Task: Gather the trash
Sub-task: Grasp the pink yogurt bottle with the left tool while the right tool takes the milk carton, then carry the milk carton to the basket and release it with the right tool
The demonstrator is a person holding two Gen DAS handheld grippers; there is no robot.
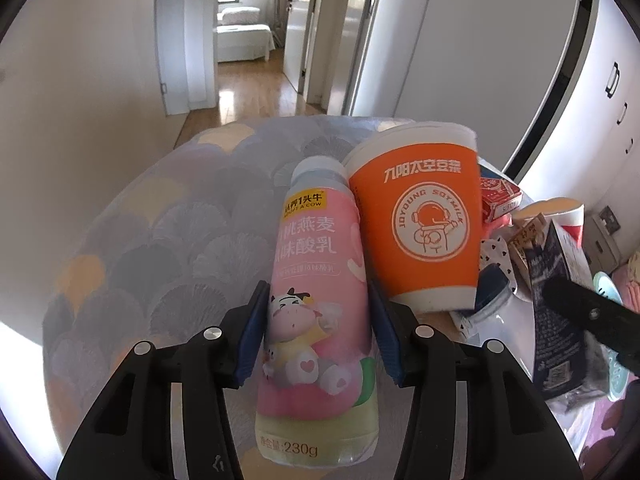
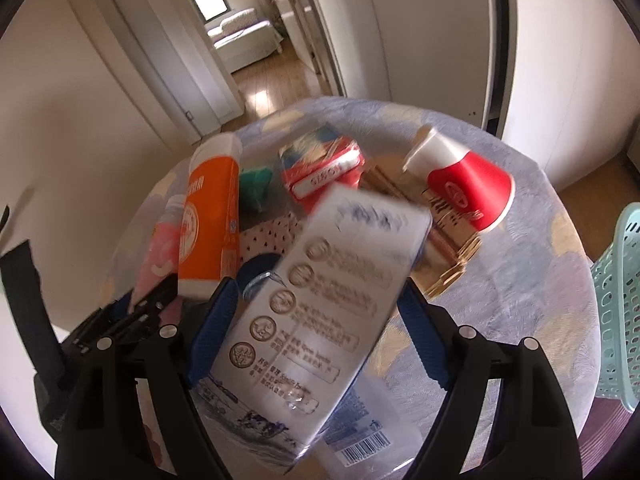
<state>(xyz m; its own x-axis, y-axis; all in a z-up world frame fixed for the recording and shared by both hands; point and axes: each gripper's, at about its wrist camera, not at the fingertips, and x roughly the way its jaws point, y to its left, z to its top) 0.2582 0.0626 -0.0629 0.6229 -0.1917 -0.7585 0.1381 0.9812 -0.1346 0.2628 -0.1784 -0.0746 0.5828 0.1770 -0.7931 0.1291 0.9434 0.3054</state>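
Clearly, the left hand-held gripper [image 1: 318, 334] had its two blue pads pressed on the sides of the pink plastic yoghurt-drink bottle with a cartoon cow on its label [image 1: 316, 320]. The long axis of the bottle ran straight forward along the fingers, cap end away from the camera, so the pads squeezed it across its narrow width, near the middle of the body. The bottle lay against the orange paper soy-milk cup [image 1: 420, 224], which touched it on the right, over the round table covered with a grey and yellow fan-pattern cloth [image 1: 160, 220].

The right hand-held gripper [image 2: 316, 330] stood spread wide around the grey-white printed drink carton [image 2: 320, 312]. This carton also pointed forward and a little to the right between the fingers. Whether the pads really pressed on it could not be told, because the picture was blurred and a small gap seemed to stay on the right side.

The light green plastic basket with holes [image 2: 620, 304] stood at the right edge of the table, nearer to the right hand. As a judgement, both pieces of trash had to travel to the right, and the carton had the shorter way.
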